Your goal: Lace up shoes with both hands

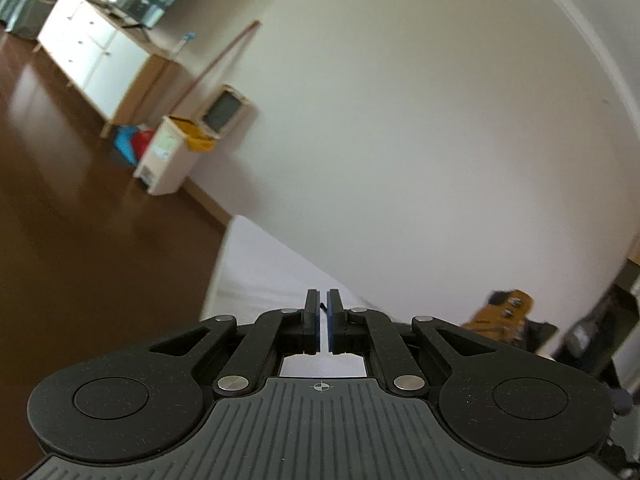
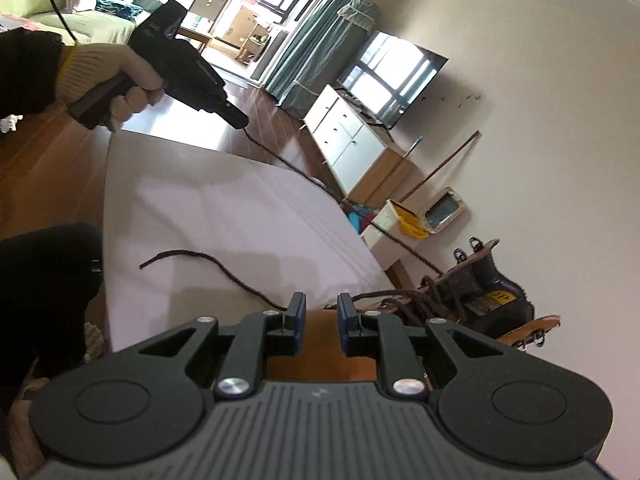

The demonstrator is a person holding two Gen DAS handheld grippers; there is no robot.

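A tan lace-up boot (image 2: 480, 292) with dark brown laces lies on its side at the far right of the white table (image 2: 200, 200); the left wrist view catches it blurred, as the boot (image 1: 502, 316). One lace strand (image 2: 296, 170) runs from the boot up to my left gripper (image 2: 239, 122), held by a gloved hand (image 2: 116, 76) above the table's far corner. In its own view the left gripper (image 1: 323, 304) is shut on a dark bit of that lace. The other lace end (image 2: 192, 256) lies loose on the table. My right gripper (image 2: 322, 308) is open above the boot's tan leather, with nothing between its pads.
A white cabinet (image 2: 348, 136) with a TV (image 2: 394, 76) stands by the wall. A white bin with a yellow liner (image 2: 400, 224) and a broom sit just past the table's far edge. A dark sleeve (image 2: 44, 280) is at the near left.
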